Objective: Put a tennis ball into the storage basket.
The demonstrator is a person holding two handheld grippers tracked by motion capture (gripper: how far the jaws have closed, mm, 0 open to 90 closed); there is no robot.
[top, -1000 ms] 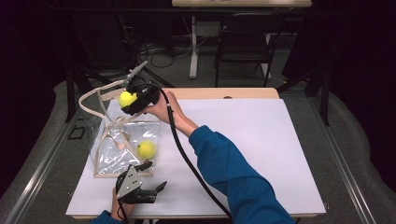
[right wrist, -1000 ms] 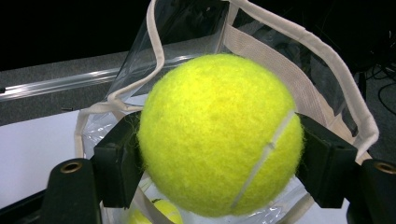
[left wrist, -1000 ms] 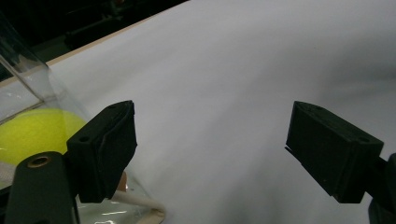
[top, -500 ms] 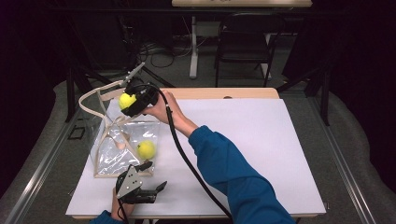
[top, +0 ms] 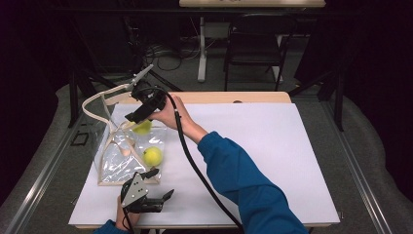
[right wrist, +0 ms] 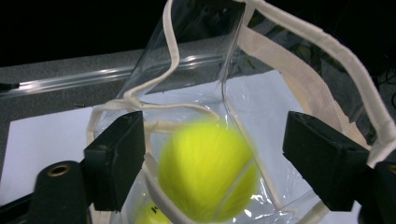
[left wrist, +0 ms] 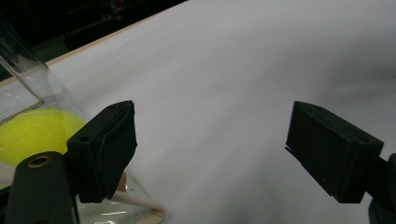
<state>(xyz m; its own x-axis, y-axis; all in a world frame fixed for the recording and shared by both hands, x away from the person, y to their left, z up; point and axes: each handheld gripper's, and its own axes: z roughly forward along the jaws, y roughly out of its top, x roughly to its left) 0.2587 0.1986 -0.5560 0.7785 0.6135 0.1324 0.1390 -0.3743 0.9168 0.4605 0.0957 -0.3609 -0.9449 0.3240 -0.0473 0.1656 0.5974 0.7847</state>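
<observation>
The right gripper is hanging over the mouth of the clear bag, near the far left corner of the desk. Its jaws have just been opening, and now they are standing spread apart. The falling ball is dropping between them, blurry, and no pad is touching it. From the high view, that ball is at about 5 o'clock from the gripper, just under it, going into the bag. A second ball is already lying in the bag, at about 5 o'clock from the falling one.

The left gripper is resting low on the desk, at about 6 o'clock from the bag. Its jaws are spread wide too, and they are pinching nothing. In the left gripper view, the bag's corner and the ball inside it are sitting just beside the left jaw.

Here is what could be going wrong. Nobody is holding the bag open, and its soft sides and cloth strap are sagging. The falling ball could be hitting the rim or the strap, bouncing out and rolling off the desk. It could also be bumping the ball below and tipping the floppy bag over.
</observation>
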